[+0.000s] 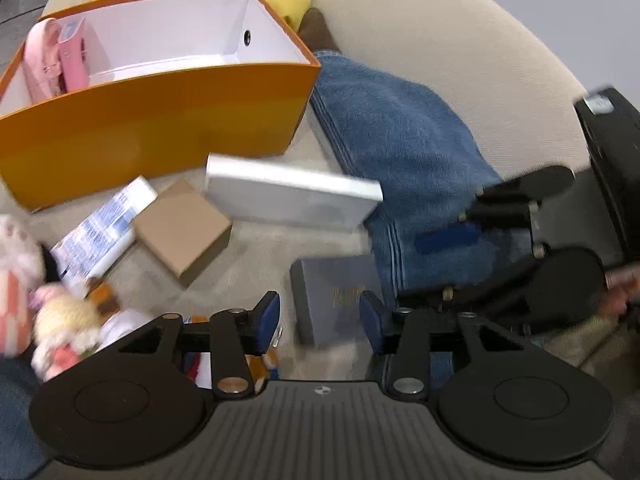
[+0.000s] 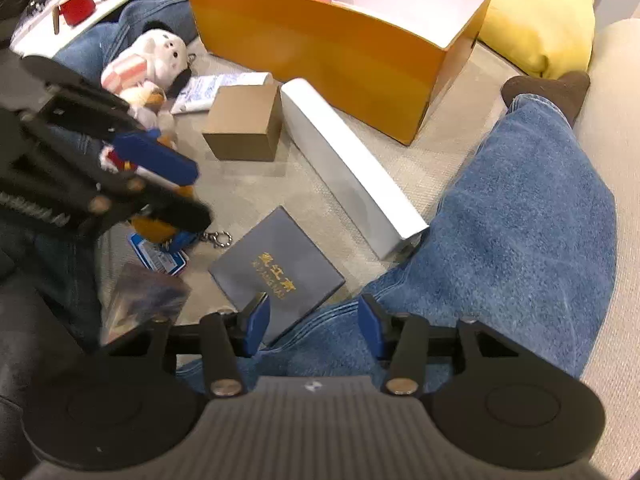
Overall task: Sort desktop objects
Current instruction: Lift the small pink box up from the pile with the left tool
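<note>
Currently, surface: a beige sofa cushion (image 2: 248, 184) is carrying the scattered things; a person's leg in blue jeans (image 2: 520, 216) is lying along the right side.
Left gripper: left gripper (image 1: 319, 322) is pointing down over the grey booklet (image 1: 340, 300); fingers are standing partly open with nothing between the pads.
Right gripper: right gripper (image 2: 314, 326) is hovering over the near edge of the grey booklet and the jeans; fingers are standing partly open, gripping nothing.
Orange box: orange box (image 2: 340, 52) is sitting at the far side, open-topped, white inside; pink items (image 1: 54, 60) are standing in its left end.
White box: long white box (image 2: 352, 168) is lying between the orange box and the leg, its near end just beside the jeans.
Cardboard box: small brown cardboard box (image 2: 244, 128) is sitting just left of the white box.
Grey booklet: lying flat near both grippers, gold lettering on its cover.
Plush toys: a white and pink plush (image 2: 152, 60) is lying at the far left, beside a printed packet (image 2: 212, 88).
Keyring item: an orange and blue keyring toy (image 2: 172, 232) is lying left of the booklet, partly hidden by the left gripper.
Yellow cushion: yellow cushion (image 2: 536, 20) is resting behind the orange box at the far right.
</note>
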A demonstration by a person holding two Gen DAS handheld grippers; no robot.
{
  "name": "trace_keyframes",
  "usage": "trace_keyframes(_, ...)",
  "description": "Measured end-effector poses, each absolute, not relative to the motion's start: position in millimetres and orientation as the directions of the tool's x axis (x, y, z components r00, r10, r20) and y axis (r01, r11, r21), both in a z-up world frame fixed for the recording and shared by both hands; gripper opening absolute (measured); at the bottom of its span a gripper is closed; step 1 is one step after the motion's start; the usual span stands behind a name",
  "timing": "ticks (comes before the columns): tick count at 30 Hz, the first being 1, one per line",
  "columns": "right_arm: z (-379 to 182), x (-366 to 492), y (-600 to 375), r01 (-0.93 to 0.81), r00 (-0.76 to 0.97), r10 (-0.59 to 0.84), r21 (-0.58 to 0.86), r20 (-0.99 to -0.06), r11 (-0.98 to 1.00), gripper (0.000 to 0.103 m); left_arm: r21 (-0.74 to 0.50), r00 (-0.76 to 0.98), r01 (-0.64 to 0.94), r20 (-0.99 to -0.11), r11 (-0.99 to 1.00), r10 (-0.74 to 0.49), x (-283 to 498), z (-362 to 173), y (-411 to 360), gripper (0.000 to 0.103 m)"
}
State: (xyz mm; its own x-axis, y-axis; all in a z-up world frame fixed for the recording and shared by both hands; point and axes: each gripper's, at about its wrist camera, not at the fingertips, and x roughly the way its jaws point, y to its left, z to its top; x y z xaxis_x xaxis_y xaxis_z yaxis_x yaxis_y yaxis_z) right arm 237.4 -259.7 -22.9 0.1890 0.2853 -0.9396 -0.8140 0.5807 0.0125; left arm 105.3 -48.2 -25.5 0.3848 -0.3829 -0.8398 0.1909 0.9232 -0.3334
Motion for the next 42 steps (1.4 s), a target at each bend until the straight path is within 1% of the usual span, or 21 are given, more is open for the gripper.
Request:
trace_keyframes(2,-22,236,-259,-0.826,0.174,0.288,0.020,-0.942,0.564,0.054,-0.299,0.356,0.197,-0.866,0.934,-0.352,91,-23,-46,0.051)
trace_keyframes(5,-27,237,-248,-0.837,0.111,0.302,0.075,-0.947,0.542,0.056,-0.228,0.309,0.230,-0.905,0.946,-0.293,65,-23,-45,0.051)
trace_keyframes(7,-32,230,-242,-0.852,0.111,0.282,0.055,-0.953,0.521,0.057,-0.207,0.264,0.215,-0.928,0.954,-0.261,52,-29,-37,0.054)
trace_keyframes(9,-34,221,-241,-0.859,0.131,0.277,0.031,-0.952,0.512,0.057,-0.211,0.207,0.196,-0.946,0.958,-0.250,40,-44,-31,0.056)
trace_keyframes(12,-35,206,-243,-0.845,0.106,0.333,0.092,-0.937,0.526,0.056,-0.178,0.163,0.152,-0.966,0.972,-0.203,29,-73,-29,0.058)
trace_keyframes(13,-36,199,-243,-0.840,0.102,0.353,0.110,-0.930,0.532,0.056,-0.179,0.159,0.143,-0.967,0.973,-0.201,28,-81,-29,0.060)
trace_keyframes(15,-41,184,-239,-0.834,0.098,0.359,0.120,-0.928,0.538,0.056,-0.193,0.172,0.102,-0.963,0.976,-0.209,27,-93,-29,0.061)
trace_keyframes(16,-43,177,-236,-0.834,0.099,0.346,0.113,-0.933,0.541,0.055,-0.208,0.186,0.109,-0.956,0.972,-0.226,27,-97,-30,0.066)
trace_keyframes(20,-43,164,-238,-0.829,0.107,0.345,0.108,-0.932,0.549,0.054,-0.186,0.187,0.161,-0.959,0.969,-0.215,28,-114,-33,0.068)
trace_keyframes(22,-41,164,-243,-0.816,0.113,0.353,0.116,-0.929,0.567,0.054,-0.200,0.158,0.186,-0.960,0.962,-0.230,28,-121,-33,0.074)
trace_keyframes(23,-41,164,-244,-0.812,0.119,0.351,0.113,-0.929,0.573,0.054,-0.219,0.142,0.199,-0.958,0.955,-0.249,28,-125,-34,0.074)
trace_keyframes(24,-41,164,-246,-0.808,0.124,0.349,0.109,-0.929,0.579,0.054,-0.233,0.125,0.209,-0.957,0.950,-0.262,29,-128,-36,0.078)
trace_keyframes(25,-41,163,-247,-0.805,0.124,0.349,0.111,-0.929,0.583,0.054,-0.241,0.123,0.212,-0.955,0.947,-0.271,29,-132,-37,0.084)
trace_keyframes(27,-41,162,-248,-0.801,0.122,0.353,0.118,-0.928,0.587,0.054,-0.237,0.127,0.220,-0.955,0.946,-0.268,31,-136,-42,0.088)
trace_keyframes(30,-39,161,-249,-0.800,0.127,0.354,0.115,-0.926,0.589,0.054,-0.205,0.137,0.212,-0.962,0.956,-0.237,33,-141,-49,0.087)
trace_keyframes(32,-37,163,-250,-0.800,0.123,0.345,0.112,-0.931,0.589,0.054,-0.178,0.154,0.234,-0.964,0.956,-0.218,29,-136,-54,0.080)
trace_keyframes(34,-35,170,-250,-0.802,0.121,0.334,0.106,-0.935,0.588,0.054,-0.186,0.158,0.230,-0.962,0.955,-0.225,27,-130,-52,0.078)
trace_keyframes(39,-37,186,-248,-0.800,0.130,0.308,0.084,-0.942,0.594,0.050,-0.190,0.216,0.256,-0.944,0.948,-0.248,18,-105,-51,0.077)
trace_keyframes(42,-34,183,-246,-0.833,0.182,0.300,0.015,-0.936,0.553,0.050,-0.172,0.276,0.272,-0.929,0.947,-0.248,15,-81,-50,0.076)
